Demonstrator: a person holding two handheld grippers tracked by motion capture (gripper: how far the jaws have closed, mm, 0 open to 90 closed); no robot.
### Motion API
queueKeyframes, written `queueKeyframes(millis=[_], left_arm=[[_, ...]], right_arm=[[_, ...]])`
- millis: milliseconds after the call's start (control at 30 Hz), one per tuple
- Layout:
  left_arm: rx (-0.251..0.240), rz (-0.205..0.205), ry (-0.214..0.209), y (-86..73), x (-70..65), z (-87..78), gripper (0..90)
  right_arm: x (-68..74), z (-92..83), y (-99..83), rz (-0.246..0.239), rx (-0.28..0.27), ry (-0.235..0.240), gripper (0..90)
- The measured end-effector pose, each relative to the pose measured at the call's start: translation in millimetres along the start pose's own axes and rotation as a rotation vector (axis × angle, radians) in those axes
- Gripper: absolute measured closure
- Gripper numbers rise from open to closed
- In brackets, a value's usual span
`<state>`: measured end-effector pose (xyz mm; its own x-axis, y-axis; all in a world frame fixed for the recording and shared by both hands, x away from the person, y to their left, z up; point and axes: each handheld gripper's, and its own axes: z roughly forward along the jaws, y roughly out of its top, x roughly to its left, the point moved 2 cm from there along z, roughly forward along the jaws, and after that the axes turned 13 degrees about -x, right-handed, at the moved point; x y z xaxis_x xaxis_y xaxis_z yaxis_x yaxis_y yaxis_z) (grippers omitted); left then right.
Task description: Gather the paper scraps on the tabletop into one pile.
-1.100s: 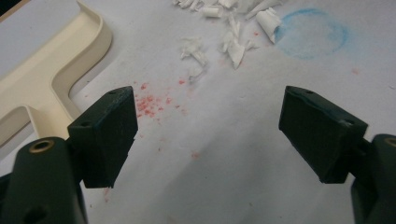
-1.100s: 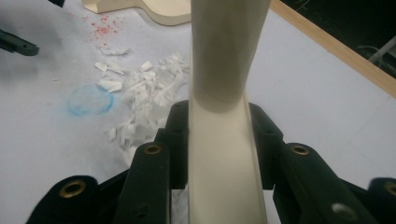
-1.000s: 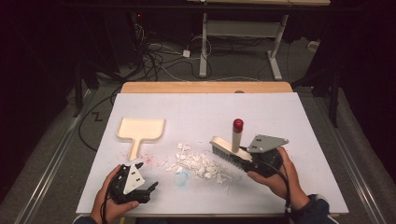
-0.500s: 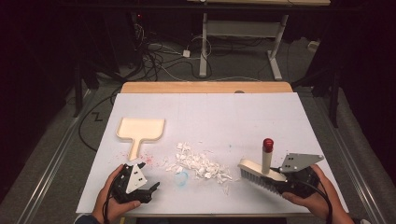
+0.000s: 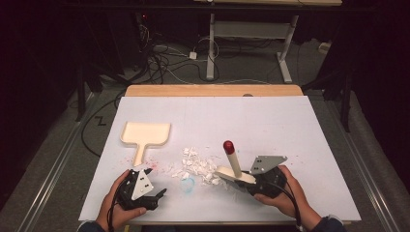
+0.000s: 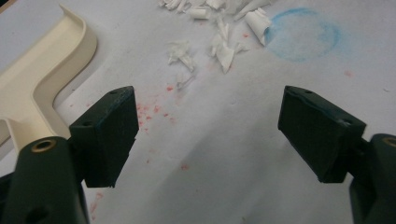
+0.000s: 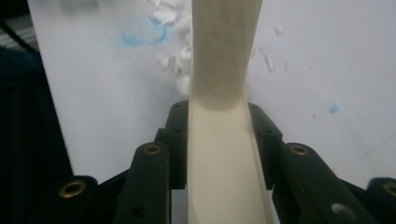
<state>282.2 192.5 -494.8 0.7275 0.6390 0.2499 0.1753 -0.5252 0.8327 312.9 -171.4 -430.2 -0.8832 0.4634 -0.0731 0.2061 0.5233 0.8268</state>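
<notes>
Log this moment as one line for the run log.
right gripper: shut on brush | brush: beside paper scraps | left gripper: open, empty | dustpan: on table

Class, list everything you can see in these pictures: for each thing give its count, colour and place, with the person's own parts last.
Table: one, white top, centre.
Dustpan: one, cream, left of the scraps.
Scraps: a pile, white, table middle.
Blue ring: one, blue, drawn near the scraps.
Brush: one, cream with red handle tip, right of the scraps.
Cables: several, on the floor behind.
Left gripper: one, black, open, empty.
Right gripper: one, black, shut on brush.
Hands: two, at near edge.
</notes>
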Motion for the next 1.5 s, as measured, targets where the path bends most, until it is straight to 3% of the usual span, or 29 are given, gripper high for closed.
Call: queueKeyframes(millis=[233,467,700,867,967,1067,1100,1167,1333,1500], left_arm=[[0.003,-0.001,0.0,-1.5,-0.2,-0.9,19.2],[-0.002,-0.006,0.006,-1.2,-0.1,-2.9,19.2],[-0.009,-0.006,0.008,0.8,-0.2,-2.5,19.2],[-0.006,0.0,0.007,1.4,0.3,-2.2,19.2],[-0.014,0.002,0.02,2.4,2.2,-5.3,19.1],[-0.037,-0.017,0.033,2.9,5.5,-8.7,19.1],[-0.039,-0.017,0.033,2.8,5.9,-9.1,19.1],[-0.038,-0.012,0.031,2.6,5.3,-9.3,19.1],[-0.032,0.0,0.02,2.1,3.7,-8.3,19.1],[-0.03,-0.001,0.017,1.9,3.3,-7.4,19.1]], right_arm=[[-7.5,11.4,20.7,0.015,-0.121,-0.042,67.9],[-9.6,-22.6,20.2,-0.014,-0.193,-0.029,67.9],[-1.9,-63.0,-1.1,-0.036,-0.138,-0.003,67.9],[5.7,-78.3,-16.9,-0.021,-0.098,0.059,67.9],[13.0,-74.0,-23.3,-0.023,-0.052,0.112,67.9],[20.0,-59.2,-25.6,-0.028,-0.026,0.156,68.0],[21.4,-47.4,-24.3,-0.039,-0.036,0.151,67.9],[20.5,-42.0,-22.8,-0.044,-0.047,0.128,68.0],[11.5,-11.0,-14.8,-0.027,-0.084,0.117,68.0],[8.7,7.8,0.8,-0.047,-0.14,0.093,68.0]])
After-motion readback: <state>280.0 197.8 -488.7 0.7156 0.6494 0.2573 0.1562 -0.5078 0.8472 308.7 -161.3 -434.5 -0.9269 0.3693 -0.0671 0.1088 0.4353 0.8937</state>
